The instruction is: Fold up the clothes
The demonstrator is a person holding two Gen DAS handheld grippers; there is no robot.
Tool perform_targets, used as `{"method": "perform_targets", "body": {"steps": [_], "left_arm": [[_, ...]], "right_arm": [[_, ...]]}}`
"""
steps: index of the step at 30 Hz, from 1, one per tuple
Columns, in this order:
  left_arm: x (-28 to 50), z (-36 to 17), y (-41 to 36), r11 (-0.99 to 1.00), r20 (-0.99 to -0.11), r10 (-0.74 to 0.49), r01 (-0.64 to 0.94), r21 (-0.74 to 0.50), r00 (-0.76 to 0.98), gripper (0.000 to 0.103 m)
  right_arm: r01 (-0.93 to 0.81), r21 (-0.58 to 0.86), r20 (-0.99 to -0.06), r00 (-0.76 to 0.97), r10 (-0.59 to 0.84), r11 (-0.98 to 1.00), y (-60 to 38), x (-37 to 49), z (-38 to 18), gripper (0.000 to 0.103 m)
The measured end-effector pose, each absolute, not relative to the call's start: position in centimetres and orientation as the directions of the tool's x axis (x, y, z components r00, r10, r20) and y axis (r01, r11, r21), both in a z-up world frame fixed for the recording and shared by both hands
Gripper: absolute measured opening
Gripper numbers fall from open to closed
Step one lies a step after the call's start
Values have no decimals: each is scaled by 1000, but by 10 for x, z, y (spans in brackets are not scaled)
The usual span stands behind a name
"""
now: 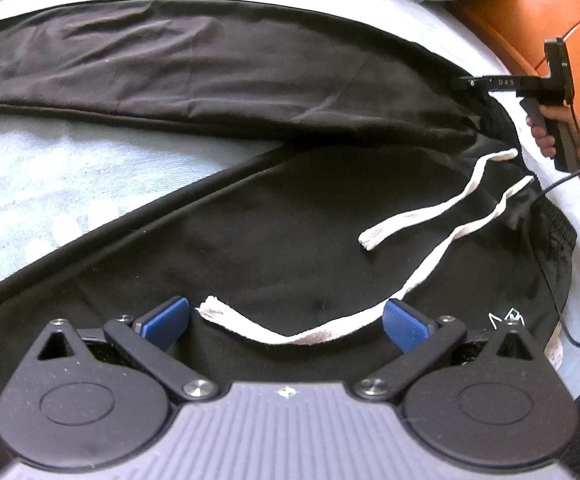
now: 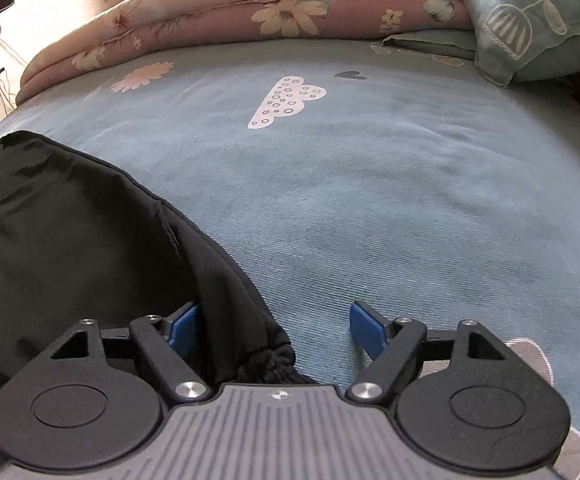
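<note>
Black trousers lie spread on the bed, their leg ends cut off at the left frame edge. The left gripper hovers with jaws apart over a white drawstring. Near the bed's right edge, the right gripper stands with jaws apart around the gathered waistband, whose rest is hidden beneath it; contact is unclear.

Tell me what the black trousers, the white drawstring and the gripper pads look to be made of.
Black trousers: soft matte knit, probably cotton jersey; it creases loosely.
White drawstring: flat woven cord, likely cotton; its ends fray.
Gripper pads: blue, finely ribbed, probably rubber or plastic.
</note>
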State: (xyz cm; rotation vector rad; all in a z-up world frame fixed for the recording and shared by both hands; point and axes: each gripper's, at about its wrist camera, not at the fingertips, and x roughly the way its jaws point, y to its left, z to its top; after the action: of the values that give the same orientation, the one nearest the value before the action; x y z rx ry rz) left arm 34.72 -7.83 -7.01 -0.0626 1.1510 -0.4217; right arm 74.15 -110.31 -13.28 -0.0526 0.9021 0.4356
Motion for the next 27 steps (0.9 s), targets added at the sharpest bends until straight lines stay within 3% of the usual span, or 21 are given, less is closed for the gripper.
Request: {"method": "perform_targets", "body": {"steps": [10, 16, 20, 22, 27], "left_arm": [[350, -70, -67, 910, -847, -403, 250, -331, 346, 102], [353, -69, -66, 908, -851, -410, 240, -345, 328, 102], [354, -70, -64, 905, -846, -419, 233, -357, 330, 102], [353, -70, -64, 904, -847, -418, 239, -354, 328, 102], [352, -70, -64, 905, -848, -414, 246, -346, 332, 102]], "right_arm": [[-421, 124, -775, 525, 352, 899, -1099, 748, -137, 84], [-425, 125, -770, 528, 357, 897, -1095, 746, -141, 93], [-457, 158, -765, 504, 401, 876, -1089, 741, -137, 84], [-460, 103, -779, 514, 359, 882, -1087, 742, -137, 81], [-437, 42, -781, 547, 302, 899, -1094, 746, -137, 82]]}}
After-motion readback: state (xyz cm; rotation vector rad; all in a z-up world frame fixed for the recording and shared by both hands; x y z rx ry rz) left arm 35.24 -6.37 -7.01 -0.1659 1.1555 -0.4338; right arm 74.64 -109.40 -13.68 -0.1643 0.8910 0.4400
